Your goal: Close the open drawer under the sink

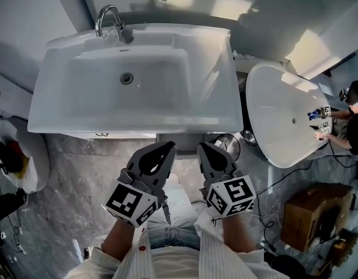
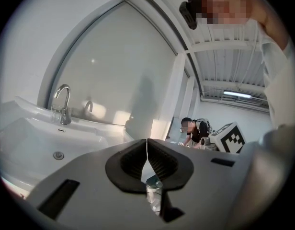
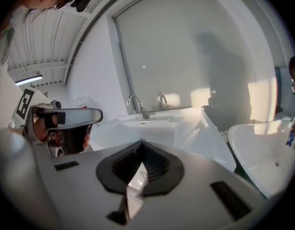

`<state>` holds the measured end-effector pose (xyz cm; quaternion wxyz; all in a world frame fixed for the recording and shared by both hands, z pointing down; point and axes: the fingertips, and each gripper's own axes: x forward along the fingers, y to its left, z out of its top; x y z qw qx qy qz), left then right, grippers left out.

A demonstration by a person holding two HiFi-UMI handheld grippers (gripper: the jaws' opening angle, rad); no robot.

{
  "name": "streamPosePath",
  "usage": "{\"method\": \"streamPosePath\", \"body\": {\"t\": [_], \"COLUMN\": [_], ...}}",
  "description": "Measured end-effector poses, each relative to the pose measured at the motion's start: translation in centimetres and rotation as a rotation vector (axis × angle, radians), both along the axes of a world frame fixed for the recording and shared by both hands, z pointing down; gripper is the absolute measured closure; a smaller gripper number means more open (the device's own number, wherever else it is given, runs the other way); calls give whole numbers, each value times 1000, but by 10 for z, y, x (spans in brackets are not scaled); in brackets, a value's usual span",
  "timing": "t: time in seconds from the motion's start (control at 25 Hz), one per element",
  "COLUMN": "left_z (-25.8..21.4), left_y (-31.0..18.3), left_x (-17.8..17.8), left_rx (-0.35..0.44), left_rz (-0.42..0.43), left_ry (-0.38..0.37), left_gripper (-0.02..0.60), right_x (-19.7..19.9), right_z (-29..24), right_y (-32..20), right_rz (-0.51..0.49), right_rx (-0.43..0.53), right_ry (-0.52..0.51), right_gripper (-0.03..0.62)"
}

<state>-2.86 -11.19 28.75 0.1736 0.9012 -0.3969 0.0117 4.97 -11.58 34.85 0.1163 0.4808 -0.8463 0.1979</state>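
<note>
The sink fills the upper half of the head view. It is white and wide, and its front rim hangs over whatever is below it. For this reason we see almost nothing of the drawer. Only a narrow grey strip shows just under the rim at the middle, and we cannot tell if it is the drawer's top edge or how far out the drawer stands.

To the right, a white bathtub stands apart from the sink, and another person bends at its far end.

We hold both grippers low in front of our body, side by side, with the tips pointing at the sink's front. The left gripper has its jaws pressed together with nothing between them, and it is the same with the right gripper. We judge this suits a push, since closed jaws make a firm blunt end against a drawer front. Neither tip touches anything yet.

The faucet and the drain play no part here.
</note>
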Motion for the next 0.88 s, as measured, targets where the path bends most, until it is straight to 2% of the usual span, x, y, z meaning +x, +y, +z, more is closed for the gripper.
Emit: {"method": "streamPosePath", "body": {"t": [0.24, 0.68, 0.88], "left_z": [36, 126, 176], "left_y": [3, 9, 23], "left_x": [-1, 7, 17], "left_rx": [-20, -63, -116], "left_rz": [8, -8, 17], "left_ry": [-23, -61, -90], "left_gripper": [563, 563, 563], "right_x": [-2, -6, -2], "right_z": [28, 109, 156], "right_y": [5, 15, 27], "right_rz": [36, 31, 42], "right_rx": [-15, -3, -34], "right_ry": [7, 72, 78], "right_gripper": [585, 585, 585]}}
